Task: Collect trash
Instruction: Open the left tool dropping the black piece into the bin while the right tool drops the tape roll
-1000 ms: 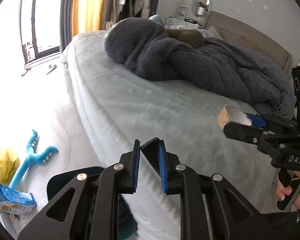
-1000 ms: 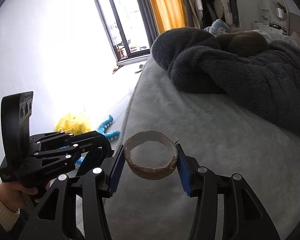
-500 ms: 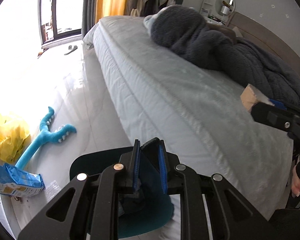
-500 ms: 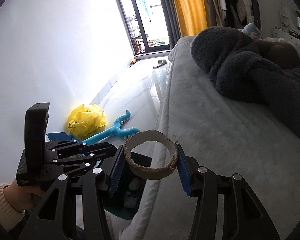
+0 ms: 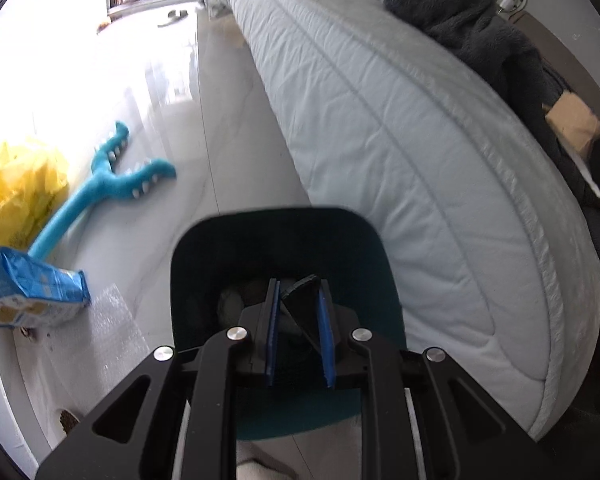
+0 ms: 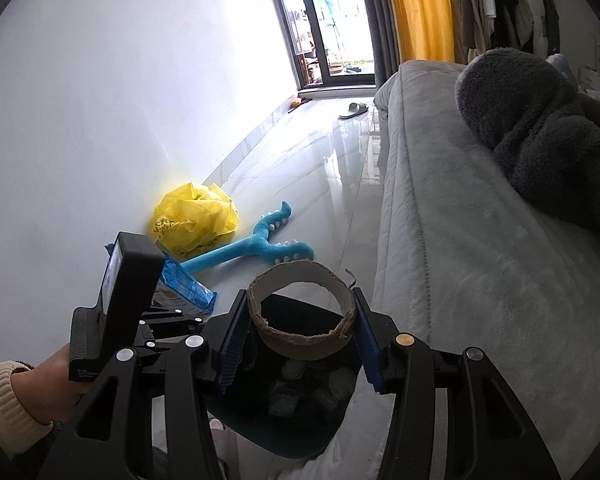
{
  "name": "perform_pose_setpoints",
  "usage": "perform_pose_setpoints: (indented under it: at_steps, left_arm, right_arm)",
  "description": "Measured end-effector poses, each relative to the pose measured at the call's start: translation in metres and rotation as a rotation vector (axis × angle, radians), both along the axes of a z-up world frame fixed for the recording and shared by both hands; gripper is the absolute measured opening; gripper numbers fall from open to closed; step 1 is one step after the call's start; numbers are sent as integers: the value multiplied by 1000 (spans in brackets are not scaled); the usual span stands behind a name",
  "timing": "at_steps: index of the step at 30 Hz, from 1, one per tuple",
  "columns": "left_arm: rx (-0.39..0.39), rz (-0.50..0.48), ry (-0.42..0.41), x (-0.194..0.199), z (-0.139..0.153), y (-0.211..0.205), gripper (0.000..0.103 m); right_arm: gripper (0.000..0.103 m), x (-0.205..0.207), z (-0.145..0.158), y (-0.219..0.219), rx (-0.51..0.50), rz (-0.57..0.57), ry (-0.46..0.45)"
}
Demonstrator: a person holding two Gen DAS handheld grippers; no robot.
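left gripper (image 5: pixel 298 308) pinches a dark scrap; right gripper (image 6: pixel 302 326) clamps a cardboard ring, both pointing down.

I see a teal bin (image 5: pixel 384 280), a brown cardboard ring (image 6: pixel 302 338), a yellow bag (image 6: pixel 194 220), a blue plush toy (image 5: pixel 108 184), and a pale grey quilted mattress (image 5: pixel 400 120).

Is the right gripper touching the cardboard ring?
Touching. The right wrist view shows the cardboard ring clamped in the right gripper, with both blue pads pressed against its outer wall, above the teal bin.
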State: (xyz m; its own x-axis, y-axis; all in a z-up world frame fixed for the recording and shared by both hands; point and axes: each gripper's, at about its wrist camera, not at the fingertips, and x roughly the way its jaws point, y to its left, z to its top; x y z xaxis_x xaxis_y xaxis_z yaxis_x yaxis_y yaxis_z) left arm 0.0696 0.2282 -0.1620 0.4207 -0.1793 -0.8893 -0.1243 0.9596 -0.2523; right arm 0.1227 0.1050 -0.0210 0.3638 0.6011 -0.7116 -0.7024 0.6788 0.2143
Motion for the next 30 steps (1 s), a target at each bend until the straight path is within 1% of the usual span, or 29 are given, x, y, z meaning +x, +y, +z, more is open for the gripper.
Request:
perform_pose_setpoints:
  at_steps: [2, 3, 4, 6, 8, 10, 14, 15, 16, 21, 25, 30]
  left_arm:
    - [-2, 3, 25, -3, -5, 5, 22]
    - [1, 1, 37, -3, -7, 6, 32]
    - [1, 9, 43, -6, -7, 10, 48]
    - [-7, 25, 40, -8, -6, 16, 65]
    - [-22, 38, 31, -11, -2, 23, 68]
    - [-20, 48, 16, -13, 4, 29, 75]
    - [19, 69, -28, -16, 18, 37, 82]
    - [31, 77, -46, -18, 22, 39, 86]
    - [38, 80, -60, -18, 25, 40, 88]
    - [89, 99, -145, -23, 45, 48, 93]
    - [89, 121, -218, -27, 62, 56, 94]
    - [91, 142, -344, -36, 94, 54, 95]
  right_arm:
    - [51, 1, -6, 10, -17, 9, 12]
    - [51, 1, -9, 14, -28, 10, 19]
    - [51, 2, -12, 17, -40, 10, 29]
    - [51, 5, -20, 24, -57, 9, 48]
    - [51, 6, -28, 27, -74, 9, 68]
    - [51, 8, -36, 31, -92, 7, 85]
    - [51, 10, -51, 38, -122, 6, 117]
    - [51, 11, -56, 41, -134, 8, 128]
    - [51, 12, -58, 43, -142, 11, 135]
    - [51, 10, -78, 54, -193, 26, 169]
    - [51, 10, -95, 62, -228, 40, 202]
    - [51, 7, -110, 69, -261, 45, 231]
